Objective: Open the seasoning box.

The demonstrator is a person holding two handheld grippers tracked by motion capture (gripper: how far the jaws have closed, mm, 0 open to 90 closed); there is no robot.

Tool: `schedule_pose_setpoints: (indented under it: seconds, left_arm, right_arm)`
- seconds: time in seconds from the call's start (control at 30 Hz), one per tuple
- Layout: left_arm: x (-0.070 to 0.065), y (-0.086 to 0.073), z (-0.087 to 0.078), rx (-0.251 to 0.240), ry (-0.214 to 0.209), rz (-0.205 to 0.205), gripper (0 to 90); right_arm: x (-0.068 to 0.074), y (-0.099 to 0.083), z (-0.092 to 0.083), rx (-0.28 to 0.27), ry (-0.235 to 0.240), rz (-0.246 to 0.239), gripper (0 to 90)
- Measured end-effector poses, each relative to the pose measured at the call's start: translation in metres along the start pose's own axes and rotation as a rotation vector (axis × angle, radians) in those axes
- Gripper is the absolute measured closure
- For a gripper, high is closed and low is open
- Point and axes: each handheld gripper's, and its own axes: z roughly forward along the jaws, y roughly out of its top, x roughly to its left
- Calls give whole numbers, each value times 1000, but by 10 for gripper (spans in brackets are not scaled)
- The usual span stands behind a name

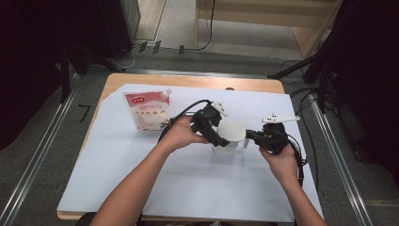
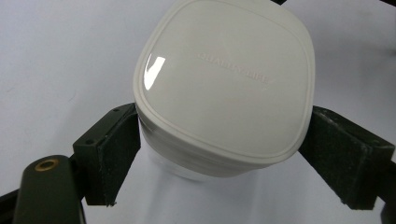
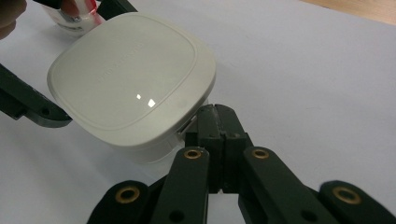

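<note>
From the high view I see my left gripper [image 1: 225,137] just left of frame centre, its jaws straddling the white container [image 1: 229,137] that stands on the white sheet [image 1: 141,179] covering the table. My left forearm comes up from the bottom edge on a diagonal toward the centre, and the left hand [image 1: 181,133] curls around the gripper body, tool pointing right and slightly down. In the left gripper view the pads [image 2: 116,154] sit against both sides of the container, just under its rounded square lid [image 2: 224,79], so I read this gripper as clamped on the container.

My right forearm rises from the lower right, and the right hand [image 1: 281,160] holds the right gripper [image 1: 248,134] pointing left at the container. In the right gripper view its jaws are pressed together, their tips at the lid's near corner; I cannot tell whether they pinch anything.

A red and white pouch [image 1: 149,110] lies in the upper left of the sheet, well apart.
</note>
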Motion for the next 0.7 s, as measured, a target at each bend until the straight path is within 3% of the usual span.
schedule_pose_setpoints:
  seconds: [0.33, 0.43, 0.57, 0.6, 0.7]
  left_arm:
    - [3, -8, 1, -21, -8, 5, 155]
    - [5, -14, 9, 14, -9, -6, 165]
    - [5, -16, 9, -4, -14, -13, 163]
    - [5, -15, 7, -10, -10, 0, 166]
    - [5, -12, -1, -39, -17, -12, 173]
  right_arm:
    - [1, 0, 1, -10, 10, -9, 900]
    - [1, 0, 1, -12, 10, -13, 900]
    - [1, 0, 1, -11, 9, -14, 900]
    - [1, 0, 1, -11, 9, -17, 900]
    - [1, 0, 1, -12, 5, -13, 900]
